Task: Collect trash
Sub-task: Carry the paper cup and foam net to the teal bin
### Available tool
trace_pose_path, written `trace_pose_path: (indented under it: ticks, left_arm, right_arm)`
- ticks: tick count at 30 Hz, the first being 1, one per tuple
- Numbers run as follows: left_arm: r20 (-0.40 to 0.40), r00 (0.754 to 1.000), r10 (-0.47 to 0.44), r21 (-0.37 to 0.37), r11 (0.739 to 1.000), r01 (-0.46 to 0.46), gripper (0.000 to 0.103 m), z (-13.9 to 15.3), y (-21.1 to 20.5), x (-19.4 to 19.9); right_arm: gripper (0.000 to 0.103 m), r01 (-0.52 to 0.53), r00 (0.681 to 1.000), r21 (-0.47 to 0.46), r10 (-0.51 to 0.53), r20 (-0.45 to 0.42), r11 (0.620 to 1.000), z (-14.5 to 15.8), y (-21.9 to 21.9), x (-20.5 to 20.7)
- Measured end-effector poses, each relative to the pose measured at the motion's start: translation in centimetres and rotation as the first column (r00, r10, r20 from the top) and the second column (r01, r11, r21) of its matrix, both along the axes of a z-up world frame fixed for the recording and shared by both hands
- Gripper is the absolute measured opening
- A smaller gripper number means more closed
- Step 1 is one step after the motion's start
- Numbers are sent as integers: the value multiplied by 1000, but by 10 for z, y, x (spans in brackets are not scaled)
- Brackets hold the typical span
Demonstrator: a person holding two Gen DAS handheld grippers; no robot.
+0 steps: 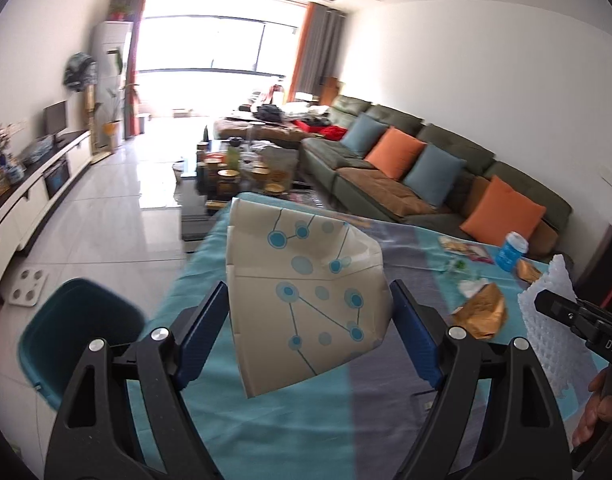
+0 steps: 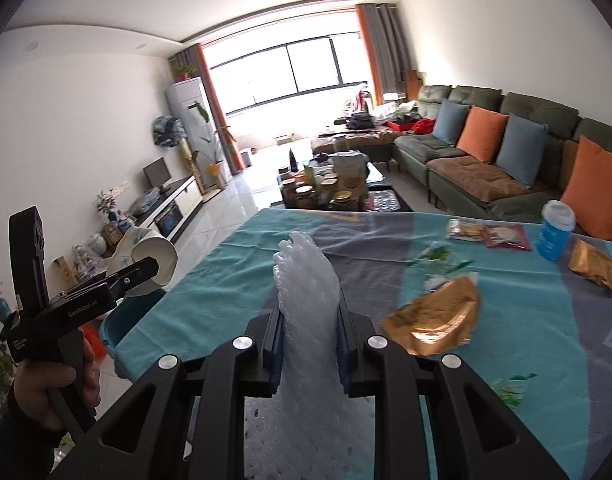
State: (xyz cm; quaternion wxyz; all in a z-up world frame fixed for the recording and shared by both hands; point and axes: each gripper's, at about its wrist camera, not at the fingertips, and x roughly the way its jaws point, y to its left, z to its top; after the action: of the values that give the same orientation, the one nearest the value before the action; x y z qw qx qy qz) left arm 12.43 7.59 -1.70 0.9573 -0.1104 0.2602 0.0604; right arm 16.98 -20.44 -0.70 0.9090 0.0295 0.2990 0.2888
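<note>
Bubble wrap (image 2: 310,300) is pinched in the right gripper (image 2: 310,320)'s narrow jaws, and the left gripper (image 1: 310,320) clamps a crumpled paper cup (image 1: 306,288) wide. Looks like the carry-to-bin step: teal bin (image 1: 77,328) sits at 8 o'clock below the table (image 1: 265,420). More wrappers wait around 2 o'clock.

Left gripper (image 1: 310,320) angled down, jaws spread wide, blue pads (image 1: 203,332) pressing both sides of what they hold; a hand (image 2: 45,392) is wrapped round its black handle. Right gripper (image 2: 310,344) also angled down, jaws narrow and clamped, fingers of the hand (image 1: 598,412) holding it just visible on its grip.
</note>
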Motion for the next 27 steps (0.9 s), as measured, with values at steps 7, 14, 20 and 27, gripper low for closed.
trace_pose_path:
  ticks: [7,14,20,27]
  left_arm:
    - [-9,990,138,18,990,-138,80,-4,65,-40]
    - [-22,960,278,33,960,-277,80,-9,137,-83]
    - [-51,936,348,28,937,-347,80,-16,188,-107]
    - [-86,918,387,27,922,-386,80,-27,224,-121]
  right_arm:
    - [20,-108,994,-1,108,-3,994,-1,50,-3]
    - [20,-218,976,-12,218,4,976,2,109,-9]
    - [20,-312,950,-23,312,-8,950,3,161,-9]
    - [20,-400,917,-35,399,-21,916,2,217,-5]
